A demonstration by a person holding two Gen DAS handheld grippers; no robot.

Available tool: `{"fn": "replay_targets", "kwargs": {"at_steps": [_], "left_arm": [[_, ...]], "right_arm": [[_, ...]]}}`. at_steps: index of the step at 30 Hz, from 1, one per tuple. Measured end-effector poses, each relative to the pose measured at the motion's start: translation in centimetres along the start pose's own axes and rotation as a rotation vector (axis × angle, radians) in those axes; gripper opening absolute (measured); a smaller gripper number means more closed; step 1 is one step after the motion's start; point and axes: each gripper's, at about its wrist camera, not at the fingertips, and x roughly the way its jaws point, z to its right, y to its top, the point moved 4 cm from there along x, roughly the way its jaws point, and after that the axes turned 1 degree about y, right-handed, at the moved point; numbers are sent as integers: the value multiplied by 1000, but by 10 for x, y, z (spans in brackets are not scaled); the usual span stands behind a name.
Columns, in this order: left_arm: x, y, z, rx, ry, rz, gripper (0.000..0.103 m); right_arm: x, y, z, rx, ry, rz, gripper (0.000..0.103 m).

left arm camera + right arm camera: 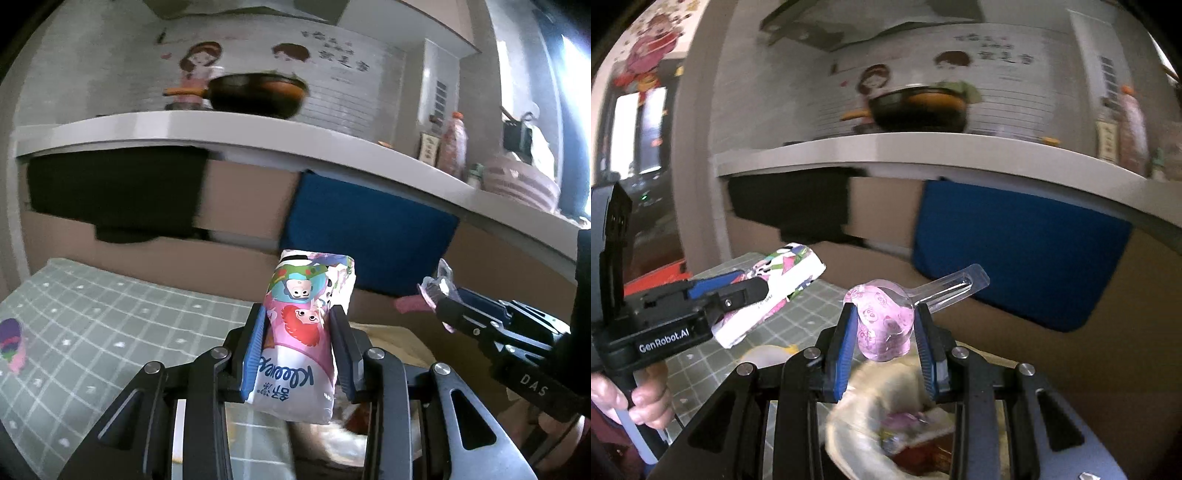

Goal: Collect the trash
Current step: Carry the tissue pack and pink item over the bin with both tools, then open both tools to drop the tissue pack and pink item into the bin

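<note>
There were two grippers (pixel 300 345) (pixel 885 345), one tissue pack (pixel 301 332), one plastic wrapper (pixel 886 325), one pan (pixel 256 94), two hanging cloths (pixel 114 195) (pixel 369 240).

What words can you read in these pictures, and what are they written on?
"GenRobot.AI": white letters on the left gripper body.
"DAS": on the right gripper body.
"Kleenex", seen upside down, plus two Chinese characters: on the tissue pack held by the left gripper.
Chinese writing on the wall sticker: too blurred to read.
Small framed sign on the counter: too small to read.
</note>
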Motion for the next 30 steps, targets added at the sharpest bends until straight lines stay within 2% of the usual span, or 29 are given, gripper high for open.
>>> {"fn": "replay_targets", "kwargs": {"at_steps": [3, 10, 20, 30], "left_arm": [[12, -5, 17, 10, -35, -17, 36], [44, -27, 41, 52, -62, -76, 36], [78, -55, 48, 54, -78, -169, 36], [93, -69, 52, 49, -96, -220, 36]], "right_arm": [[-9, -7, 20, 37, -38, -5, 29], [-10, -31, 53, 95, -90, -38, 29], [17, -64, 76, 163, -89, -107, 29], [32, -88, 89, 214, -84, -161, 29]]}}
